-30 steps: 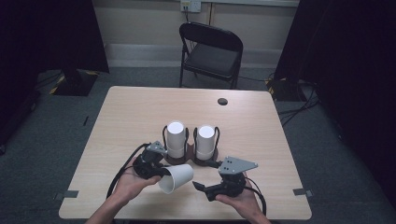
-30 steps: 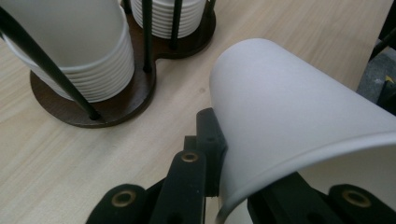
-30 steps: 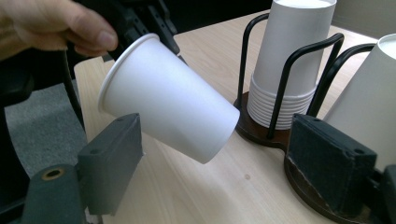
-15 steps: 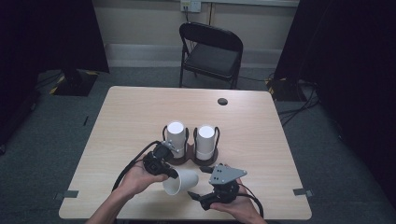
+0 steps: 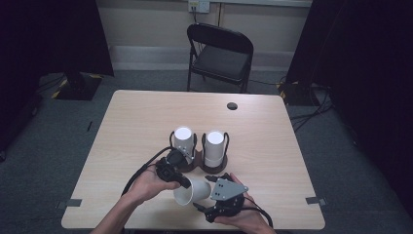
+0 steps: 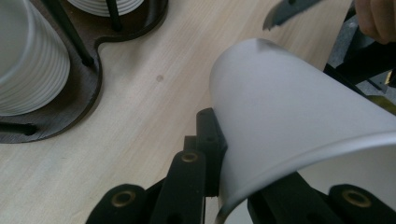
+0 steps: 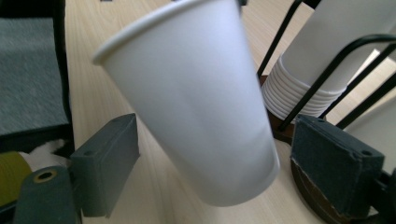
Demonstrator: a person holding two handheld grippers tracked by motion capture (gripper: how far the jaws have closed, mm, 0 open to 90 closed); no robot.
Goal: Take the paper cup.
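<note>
A white paper cup hangs tilted just above the table's front edge, mouth toward the person. My left gripper is shut on the cup's rim, one jaw inside and one outside; in the left gripper view the cup fills the right side above the left gripper. My right gripper is open, and in the right gripper view its pads stand either side of the cup without touching it. Behind, two stacks of white cups stand in a dark wire-framed holder.
The holder's wires and stacked cups stand close beyond my right gripper's far pad. A small dark round object lies at the table's back right. A black folding chair stands behind the table. Cables trail from both grippers.
My left gripper has carried the cup slightly right and toward the front edge. My right gripper has moved left and nearer the person, so its open jaws now flank the cup.
</note>
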